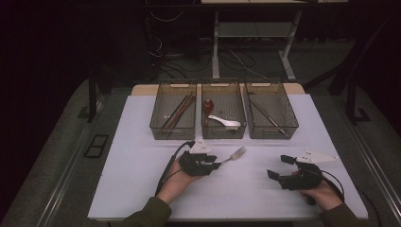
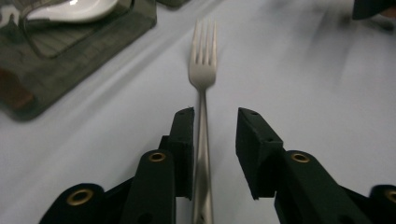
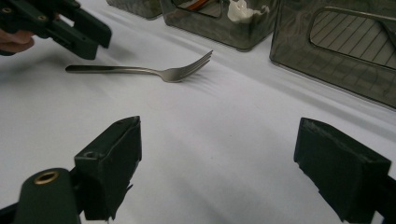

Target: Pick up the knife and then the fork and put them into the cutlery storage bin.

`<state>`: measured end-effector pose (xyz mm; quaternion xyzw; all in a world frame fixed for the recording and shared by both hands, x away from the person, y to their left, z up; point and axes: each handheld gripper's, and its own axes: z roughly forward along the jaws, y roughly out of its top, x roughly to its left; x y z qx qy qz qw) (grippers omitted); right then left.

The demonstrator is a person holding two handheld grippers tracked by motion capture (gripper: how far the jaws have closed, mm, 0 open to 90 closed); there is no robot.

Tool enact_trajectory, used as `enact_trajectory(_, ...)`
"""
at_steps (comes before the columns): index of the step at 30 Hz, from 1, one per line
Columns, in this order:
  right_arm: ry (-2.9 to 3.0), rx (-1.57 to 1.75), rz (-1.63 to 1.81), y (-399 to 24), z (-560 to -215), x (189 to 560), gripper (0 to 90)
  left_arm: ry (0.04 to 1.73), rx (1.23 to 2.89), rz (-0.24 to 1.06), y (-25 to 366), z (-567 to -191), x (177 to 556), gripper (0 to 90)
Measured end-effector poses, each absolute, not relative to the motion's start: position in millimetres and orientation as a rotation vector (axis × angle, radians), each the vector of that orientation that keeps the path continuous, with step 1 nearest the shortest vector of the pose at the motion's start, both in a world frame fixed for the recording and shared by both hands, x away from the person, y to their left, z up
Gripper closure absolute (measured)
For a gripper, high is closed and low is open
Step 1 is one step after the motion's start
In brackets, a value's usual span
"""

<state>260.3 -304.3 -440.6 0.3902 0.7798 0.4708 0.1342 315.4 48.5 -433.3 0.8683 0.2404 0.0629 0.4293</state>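
Fork [image 1: 235, 154] lies flat on the white surface [image 1: 142, 189] just in front of the middle bin [image 1: 223, 128], long axis running from the left gripper [image 1: 215, 165] up and toward the bins, tines pointing at them; in the left gripper view the handle sits between the parted jaws, close against one pad with a clear gap on the other side, so nothing is clamped. Right gripper [image 1: 276, 168] hangs wide open and empty well off to the fork's right, so the left hand is nearer by far. Bare surface all round the fork, only bin walls crowd past the tines.
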Motion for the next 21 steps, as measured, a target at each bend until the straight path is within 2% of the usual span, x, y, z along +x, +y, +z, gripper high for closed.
enact_trajectory(10,2.266,1.124,1.364,-303.3,-440.9,260.3,14.9,0.57,2.195,0.139,25.6,-444.4,335.0,62.4)
enact_trajectory(21,2.277,1.113,1.359,-302.2,-441.1,259.7,14.9,0.545,2.247,0.126,18.7,-453.4,336.3,73.4)
